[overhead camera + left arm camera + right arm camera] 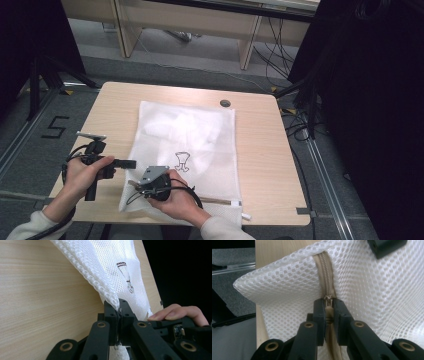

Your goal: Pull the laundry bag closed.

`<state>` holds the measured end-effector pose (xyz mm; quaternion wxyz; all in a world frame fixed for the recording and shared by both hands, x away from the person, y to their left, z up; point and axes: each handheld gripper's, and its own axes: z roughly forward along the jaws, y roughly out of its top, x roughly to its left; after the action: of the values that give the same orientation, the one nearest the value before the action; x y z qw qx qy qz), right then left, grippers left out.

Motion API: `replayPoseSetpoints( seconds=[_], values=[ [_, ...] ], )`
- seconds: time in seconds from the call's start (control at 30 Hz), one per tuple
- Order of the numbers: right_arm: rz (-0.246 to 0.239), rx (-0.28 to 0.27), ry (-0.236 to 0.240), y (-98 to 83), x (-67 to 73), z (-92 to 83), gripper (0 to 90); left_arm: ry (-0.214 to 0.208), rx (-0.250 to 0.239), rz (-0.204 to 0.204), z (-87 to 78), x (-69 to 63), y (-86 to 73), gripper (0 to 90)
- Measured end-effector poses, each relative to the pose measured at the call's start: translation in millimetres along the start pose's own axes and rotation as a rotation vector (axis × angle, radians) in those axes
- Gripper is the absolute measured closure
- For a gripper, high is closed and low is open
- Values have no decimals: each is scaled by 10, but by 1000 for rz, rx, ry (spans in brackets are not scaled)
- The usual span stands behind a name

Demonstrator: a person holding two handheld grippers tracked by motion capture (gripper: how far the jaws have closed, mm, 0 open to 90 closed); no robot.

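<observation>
A white mesh bag [190, 140] with a small dark drawing [182, 161] lies flat on the wooden table [265, 150]. A beige zipper [325, 272] runs along the bag's near edge [220, 201]. My left gripper [133, 163] comes in from the left and is shut on the bag's left edge, with the mesh pinched between its jaws [118, 306]. My right gripper [134, 184] sits at the bag's near left corner, shut on the zipper pull [328, 299]. In the right gripper view, the bag corner [249, 282] lifts slightly off the table.
A round cable hole [225, 103] sits near the table's far edge. The floor to the left carries a painted "5" [54, 127]. Black stands and cables [300, 90] flank the table, and wooden furniture legs [247, 45] stand behind it.
</observation>
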<state>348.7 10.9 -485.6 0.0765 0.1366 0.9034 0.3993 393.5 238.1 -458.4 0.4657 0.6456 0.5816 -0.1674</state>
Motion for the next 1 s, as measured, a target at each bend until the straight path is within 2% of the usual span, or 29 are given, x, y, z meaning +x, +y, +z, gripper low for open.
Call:
replayPoseSetpoints(
  seconds=[0.03,0.07,0.23,0.33,0.37,0.4,0.43,0.53,0.6,0.73,0.77,0.9,1.0],
  values=[
    [3,-12,-3,6,19,14,826,0,-2,0,7,-8,-5,869],
    [-29,-24,-8,22,12,31,826,0,-3,2,11,-15,-7,869],
    [-53,-16,-25,44,31,62,826,-6,1,3,11,-31,-12,869],
    [-14,17,-21,51,24,59,827,-17,1,-4,10,-54,-11,869],
    [-22,24,-19,59,-3,59,827,-20,-1,-4,10,-60,-10,870],
    [9,31,-24,58,7,59,828,-25,-5,-4,2,-64,-6,870],
    [2,45,-31,65,-14,52,828,-28,-12,-4,-7,-70,-4,870],
    [30,65,-36,63,-32,43,829,-33,-15,-4,-20,-78,-3,871],
    [30,93,-22,51,-42,44,829,-33,-9,-3,-15,-83,-2,873],
    [39,98,-24,11,-50,52,829,-31,-9,0,-33,-89,5,874],
    [56,90,-23,1,-51,48,829,-34,-13,-1,-40,-85,8,874],
    [59,85,-22,-25,-75,-14,830,-39,-21,-6,-55,-77,15,874],
    [67,82,-39,-33,-37,-107,829,-37,-18,-16,-70,-27,28,874]
  ],
)
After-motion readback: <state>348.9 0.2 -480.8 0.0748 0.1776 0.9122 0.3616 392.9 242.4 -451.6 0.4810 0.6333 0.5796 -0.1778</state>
